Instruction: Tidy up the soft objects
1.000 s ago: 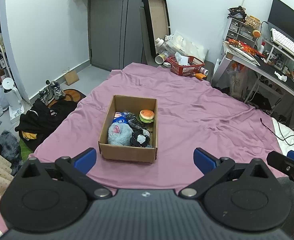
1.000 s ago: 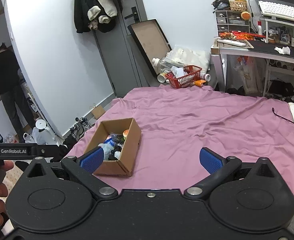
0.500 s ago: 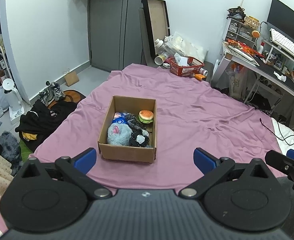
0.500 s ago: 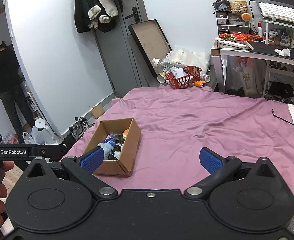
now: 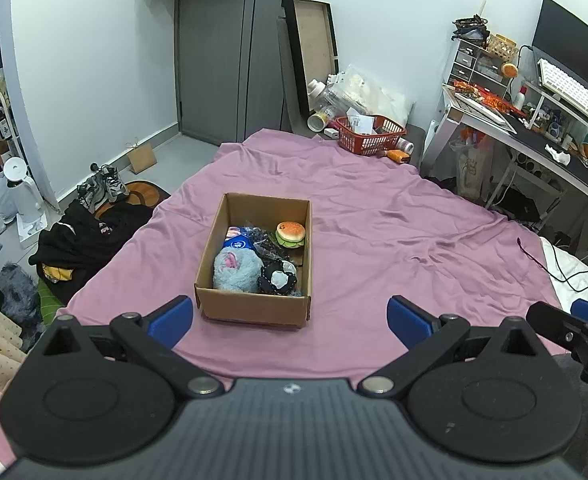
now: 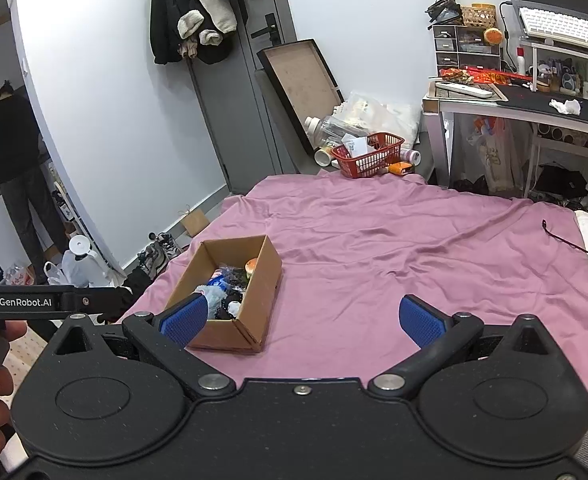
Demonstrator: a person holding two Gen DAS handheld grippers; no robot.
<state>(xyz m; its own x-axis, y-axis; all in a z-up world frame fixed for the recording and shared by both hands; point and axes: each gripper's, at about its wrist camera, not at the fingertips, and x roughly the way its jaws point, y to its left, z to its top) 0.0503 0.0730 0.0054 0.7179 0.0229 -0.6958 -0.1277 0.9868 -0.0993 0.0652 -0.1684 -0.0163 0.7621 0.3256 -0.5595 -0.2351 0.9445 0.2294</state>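
Already the soft toys (image 5: 238,266) lie together in the cardboard box (image 5: 254,308) on the purple bedsheet (image 5: 394,232), probably gathered for tidiness. Both the left gripper (image 5: 290,316) and right gripper (image 6: 302,318) hover near it, wide and empty.

One cardboard box (image 5: 254,304) on one bed (image 5: 394,240). Inside the box: one burger toy (image 5: 290,234), one fluffy blue plush (image 5: 236,266), one black-and-white soft item (image 5: 277,279), one blue packet (image 5: 238,243); exact count of the rest unclear. One red basket (image 5: 370,136) beyond the bed. Two grippers, four blue fingers (image 5: 170,320) in all.
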